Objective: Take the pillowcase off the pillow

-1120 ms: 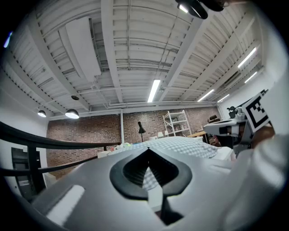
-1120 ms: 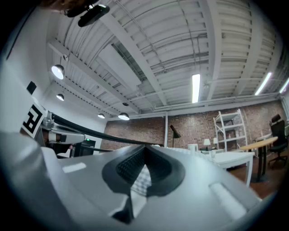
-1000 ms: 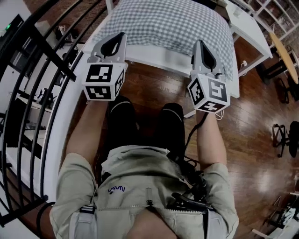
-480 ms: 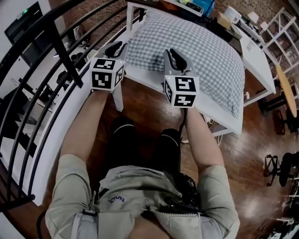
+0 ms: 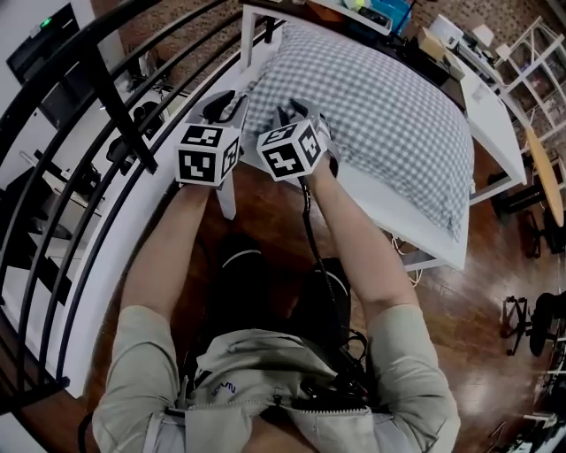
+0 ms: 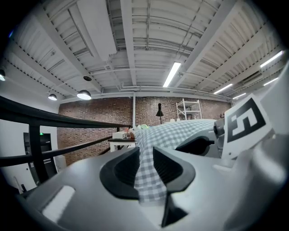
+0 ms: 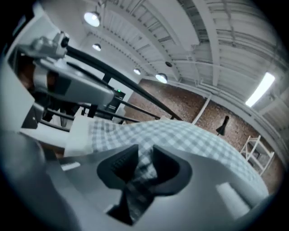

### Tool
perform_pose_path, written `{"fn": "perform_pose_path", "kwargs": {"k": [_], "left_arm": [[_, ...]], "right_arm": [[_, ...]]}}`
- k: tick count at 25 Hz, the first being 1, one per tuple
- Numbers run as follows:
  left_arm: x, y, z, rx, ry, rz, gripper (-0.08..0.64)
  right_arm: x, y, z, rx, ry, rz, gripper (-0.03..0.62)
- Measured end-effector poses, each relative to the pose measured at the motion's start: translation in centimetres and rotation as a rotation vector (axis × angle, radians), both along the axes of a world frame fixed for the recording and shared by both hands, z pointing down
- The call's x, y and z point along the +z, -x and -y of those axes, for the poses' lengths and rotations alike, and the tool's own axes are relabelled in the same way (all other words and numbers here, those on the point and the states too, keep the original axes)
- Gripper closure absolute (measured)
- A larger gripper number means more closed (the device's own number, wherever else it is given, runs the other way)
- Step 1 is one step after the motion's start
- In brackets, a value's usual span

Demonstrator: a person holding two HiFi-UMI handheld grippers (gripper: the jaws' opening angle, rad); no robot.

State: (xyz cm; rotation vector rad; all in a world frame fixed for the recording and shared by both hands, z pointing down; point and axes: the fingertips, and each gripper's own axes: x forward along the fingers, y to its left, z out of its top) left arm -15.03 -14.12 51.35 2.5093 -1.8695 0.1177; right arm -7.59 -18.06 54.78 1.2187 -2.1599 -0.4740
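A pillow in a grey-and-white checked pillowcase (image 5: 380,97) lies on a white table (image 5: 416,221). Both grippers are side by side at its near left corner. My left gripper (image 5: 228,99) points level at the corner. Its jaws have just been opening and stand a little apart, with checked fabric (image 6: 145,176) in the narrow gap of the left gripper (image 6: 145,158). My right gripper (image 5: 296,108) is tilted slightly down. Its jaws have also been opening, and the right gripper (image 7: 145,164) stands wider, with a fold of the pillowcase (image 7: 143,173) between the pads.
A black metal railing (image 5: 97,88) runs close along the left. Boxes and small items (image 5: 389,13) sit at the table's far end. White shelves (image 5: 531,44) and a black chair base (image 5: 531,318) stand to the right on the wooden floor.
The right gripper has swung left along the pillow's near edge and now sits beside the left gripper. Both have moved up to the pillow's near left corner, and their jaws have parted.
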Motion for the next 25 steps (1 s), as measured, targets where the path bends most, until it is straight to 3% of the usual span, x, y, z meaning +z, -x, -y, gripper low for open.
{"fn": "perform_pose_path", "kwargs": {"k": [2,8,14,22,25], "left_arm": [[0.4,0.4,-0.1,-0.008,0.007,0.001,0.488],[0.7,0.2,-1.4,-0.003,0.03,0.013,0.488],[-1.4,-0.1,-1.7,0.012,-0.006,0.027,0.488],[2.2,-0.1,2.2,0.127,0.073,-0.015,0.48],[2.3,-0.1,3.6,0.139,0.103,-0.042,0.48]], "right_arm": [[0.5,-0.5,0.1,0.01,-0.001,-0.045,0.574],[-1.6,-1.4,-1.6,-0.014,0.019,0.081,0.578],[-4.5,-3.0,-4.5,-0.074,0.007,0.27,0.581],[-3.8,-4.8,-6.4,-0.175,0.08,0.464,0.581],[-4.7,-4.5,-6.3,-0.196,0.105,0.472,0.581]]}}
